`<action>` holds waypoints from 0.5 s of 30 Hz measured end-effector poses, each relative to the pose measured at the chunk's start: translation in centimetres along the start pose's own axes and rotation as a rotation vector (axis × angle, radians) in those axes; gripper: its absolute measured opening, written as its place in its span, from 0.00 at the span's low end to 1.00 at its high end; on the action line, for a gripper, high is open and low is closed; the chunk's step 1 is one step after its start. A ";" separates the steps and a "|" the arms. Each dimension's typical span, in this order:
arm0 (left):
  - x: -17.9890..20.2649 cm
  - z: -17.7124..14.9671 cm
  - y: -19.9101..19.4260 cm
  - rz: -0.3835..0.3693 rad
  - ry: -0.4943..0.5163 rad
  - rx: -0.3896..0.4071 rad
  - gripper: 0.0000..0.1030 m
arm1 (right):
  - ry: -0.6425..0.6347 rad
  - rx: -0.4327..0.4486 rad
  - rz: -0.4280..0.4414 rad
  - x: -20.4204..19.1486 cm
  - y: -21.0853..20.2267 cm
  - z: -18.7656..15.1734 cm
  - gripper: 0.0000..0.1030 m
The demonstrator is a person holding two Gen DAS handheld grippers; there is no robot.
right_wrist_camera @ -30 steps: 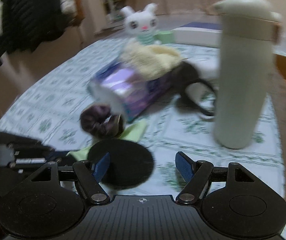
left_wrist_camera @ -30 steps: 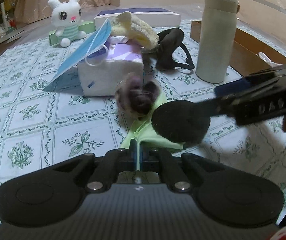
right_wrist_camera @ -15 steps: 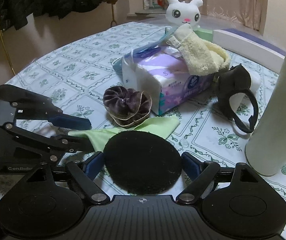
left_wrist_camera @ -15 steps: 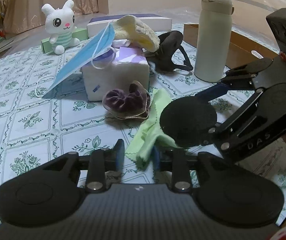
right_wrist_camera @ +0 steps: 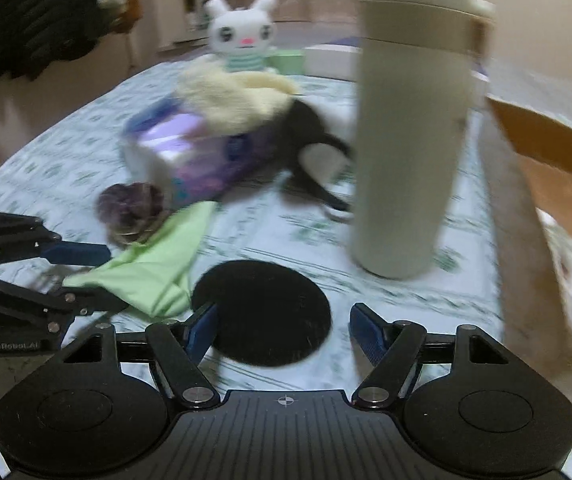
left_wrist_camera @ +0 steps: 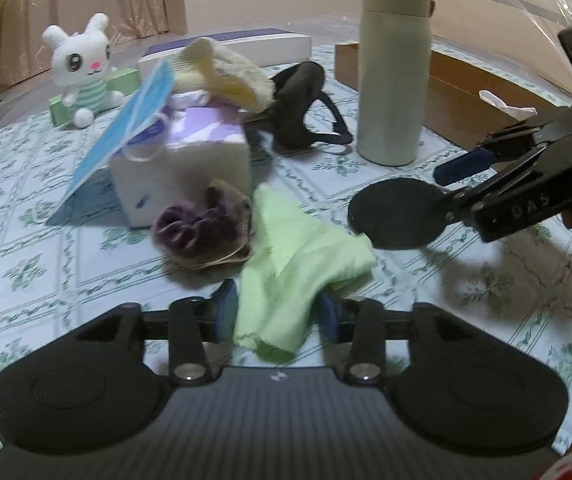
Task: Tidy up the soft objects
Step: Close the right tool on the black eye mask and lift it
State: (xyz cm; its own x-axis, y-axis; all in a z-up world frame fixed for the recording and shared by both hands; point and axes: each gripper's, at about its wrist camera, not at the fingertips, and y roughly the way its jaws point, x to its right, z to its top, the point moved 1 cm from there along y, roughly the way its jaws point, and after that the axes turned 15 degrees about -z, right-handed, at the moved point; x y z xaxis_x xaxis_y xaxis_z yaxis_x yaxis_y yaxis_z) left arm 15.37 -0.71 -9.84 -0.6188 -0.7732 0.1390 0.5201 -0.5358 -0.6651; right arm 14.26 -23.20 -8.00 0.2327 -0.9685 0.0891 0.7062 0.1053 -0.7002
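Observation:
A light green cloth (left_wrist_camera: 298,268) lies on the table between the open fingers of my left gripper (left_wrist_camera: 276,316); it also shows in the right wrist view (right_wrist_camera: 154,268). A purple scrunchie (left_wrist_camera: 202,232) sits beside it, against a tissue pack (left_wrist_camera: 190,160). My right gripper (right_wrist_camera: 282,326) is open; a black round pad (right_wrist_camera: 262,312) sits against its left finger, off the table in the left wrist view (left_wrist_camera: 398,212). A blue face mask (left_wrist_camera: 126,128), a cream mitt (left_wrist_camera: 222,76) and black earmuffs (left_wrist_camera: 302,108) lie on or behind the pack. A white bunny plush (left_wrist_camera: 82,72) sits far left.
A tall cream bottle (left_wrist_camera: 392,68) stands right of centre, close ahead of my right gripper (right_wrist_camera: 410,128). A brown open box (left_wrist_camera: 466,92) with a white item lies at the right. A white flat box (left_wrist_camera: 238,44) is at the back. The tablecloth (left_wrist_camera: 26,240) is patterned.
My left gripper opened from shut on the green cloth, which now lies loose between its fingers. My right gripper swung right toward the bottle with the black pad.

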 end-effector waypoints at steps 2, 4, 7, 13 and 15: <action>0.2 0.4 0.7 0.004 0.000 -0.002 0.54 | 0.011 0.004 -0.015 0.7 -0.3 -0.2 0.70; 0.2 0.8 1.3 0.007 -0.008 0.001 0.54 | 0.010 0.014 -0.018 1.0 -0.6 -0.4 0.70; 0.3 1.4 1.9 0.001 -0.014 -0.002 0.52 | -0.001 0.033 -0.015 0.9 -0.9 -0.6 0.71; 1.1 1.7 2.4 -0.033 0.005 -0.018 0.24 | -0.042 0.051 0.020 0.3 -0.7 -0.8 0.74; 1.2 1.7 2.1 -0.034 -0.007 -0.018 0.09 | -0.065 0.053 0.034 0.0 -0.5 -0.7 0.74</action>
State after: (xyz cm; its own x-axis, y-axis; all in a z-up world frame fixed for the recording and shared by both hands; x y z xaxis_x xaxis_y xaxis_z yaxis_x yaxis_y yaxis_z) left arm 16.73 -3.32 -9.84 -0.6316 -0.7572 0.1665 0.4883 -0.5553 -0.6732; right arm 13.41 -23.39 -8.19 0.2986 -0.9477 0.1126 0.7311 0.1514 -0.6652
